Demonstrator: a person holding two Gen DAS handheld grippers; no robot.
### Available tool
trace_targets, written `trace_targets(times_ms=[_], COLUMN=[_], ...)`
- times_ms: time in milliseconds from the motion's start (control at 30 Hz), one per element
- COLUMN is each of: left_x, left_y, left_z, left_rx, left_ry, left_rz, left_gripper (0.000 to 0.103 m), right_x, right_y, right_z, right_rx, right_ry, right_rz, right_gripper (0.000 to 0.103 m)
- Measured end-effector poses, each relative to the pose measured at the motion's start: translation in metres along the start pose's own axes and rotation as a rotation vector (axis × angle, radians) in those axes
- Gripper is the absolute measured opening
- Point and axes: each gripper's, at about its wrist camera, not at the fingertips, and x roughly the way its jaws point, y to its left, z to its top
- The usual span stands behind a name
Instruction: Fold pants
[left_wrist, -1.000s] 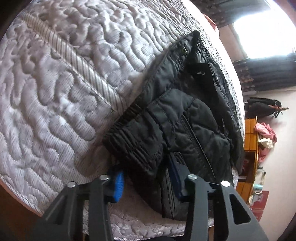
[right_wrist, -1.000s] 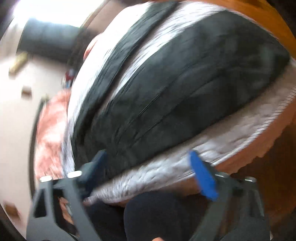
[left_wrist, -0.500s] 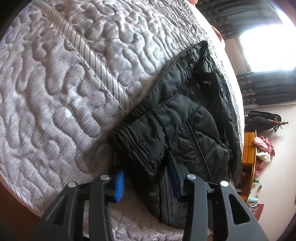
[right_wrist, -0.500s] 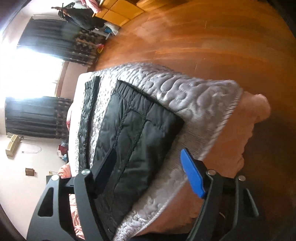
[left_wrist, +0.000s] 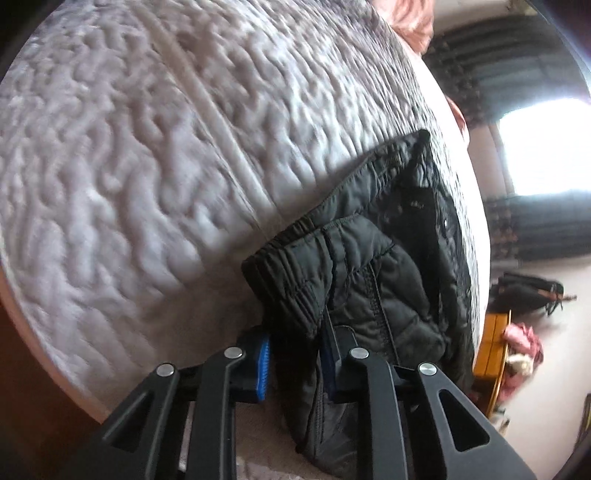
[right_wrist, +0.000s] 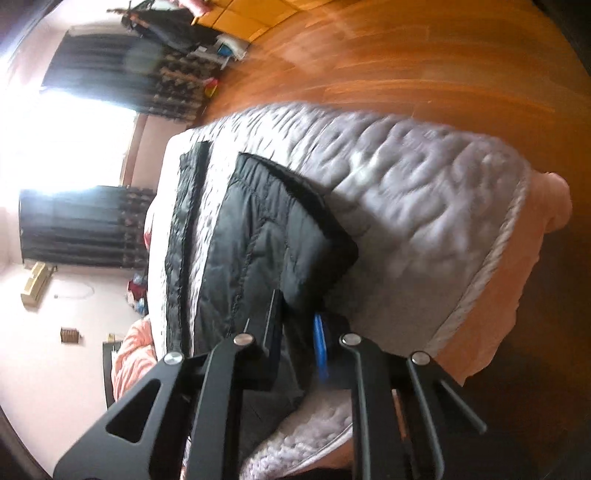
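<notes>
Black quilted pants (left_wrist: 369, 266) lie along the edge of a bed covered by a grey quilted spread (left_wrist: 147, 147). In the left wrist view the elastic waistband corner sits between the jaws of my left gripper (left_wrist: 295, 354), which are closing, and both pads press on the fabric. In the right wrist view the pants (right_wrist: 266, 236) stretch away as a dark panel with a second strip beside it. The jaws of my right gripper (right_wrist: 297, 332) are closing on the near end of that panel, with cloth pinched between them.
The bedspread's (right_wrist: 424, 206) corner drops off onto a pink sheet (right_wrist: 517, 295) and a wooden floor (right_wrist: 406, 55). Dark curtains (right_wrist: 85, 221) flank a bright window. An orange cabinet (left_wrist: 491, 339) with clothes on it stands past the bed.
Both grippers narrowed from open onto the pants. The right gripper swung in from beyond the bed's corner to the pants' near end. The left one stayed at the waistband and rolled a little.
</notes>
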Motion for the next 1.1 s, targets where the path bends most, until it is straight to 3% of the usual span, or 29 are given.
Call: trace_targets(times_ms=[167, 367, 467, 500, 533, 567, 600, 667, 767, 867, 967, 1033, 1067, 1100], left_x=[-0.027, -0.03, -0.028, -0.03, -0.032, -0.039, -0.048, -0.066, -0.083, -0.087, -0.079, -0.066, -0.058, -0.048], left_y=[0.035, 0.056, 0.053, 0.052, 0.05, 0.05, 0.048, 0.037, 0.013, -0.018, -0.056, -0.086, -0.098, -0.11], left_z=[0.026, 0.044, 0.043, 0.042, 0.04, 0.04, 0.04, 0.04, 0.043, 0.054, 0.075, 0.1, 0.111, 0.122], left_rx=[-0.06, -0.051, -0.032, -0.023, -0.013, -0.002, 0.011, 0.066, 0.177, 0.264, 0.346, 0.409, 0.43, 0.448], left_ry=[-0.056, -0.048, -0.039, -0.035, -0.032, -0.037, -0.057, -0.12, -0.169, -0.195, -0.201, -0.191, -0.182, -0.17], left_rz=[0.038, 0.088, 0.1, 0.102, 0.107, 0.122, 0.157, 0.234, 0.258, 0.232, 0.185, 0.159, 0.145, 0.129], left_gripper=[0.022, 0.022, 0.023, 0.027, 0.03, 0.037, 0.053, 0.065, 0.07, 0.083, 0.093, 0.096, 0.099, 0.099], right_x=[0.021, 0.043, 0.042, 0.037, 0.029, 0.014, 0.005, -0.005, 0.026, 0.069, 0.091, 0.085, 0.079, 0.075], right_y=[0.023, 0.026, 0.028, 0.033, 0.041, 0.054, 0.064, 0.089, 0.108, 0.103, 0.084, 0.092, 0.105, 0.115], right_z=[-0.028, -0.039, -0.039, -0.04, -0.04, -0.039, -0.041, -0.046, -0.058, -0.058, -0.041, -0.03, -0.024, -0.021], right_rx=[-0.066, -0.098, -0.121, -0.141, -0.171, -0.232, -0.281, -0.382, -0.474, -0.469, -0.384, -0.384, -0.414, -0.436], right_ry=[0.082, 0.13, 0.135, 0.122, 0.095, 0.04, 0.001, -0.03, 0.082, 0.194, 0.244, 0.219, 0.193, 0.179], right_rz=[-0.015, -0.076, -0.129, -0.153, -0.185, -0.24, -0.261, -0.251, -0.212, -0.229, -0.269, -0.29, -0.285, -0.27], right_gripper=[0.014, 0.014, 0.031, 0.042, 0.044, 0.047, 0.05, 0.06, 0.064, 0.063, 0.049, 0.057, 0.069, 0.074])
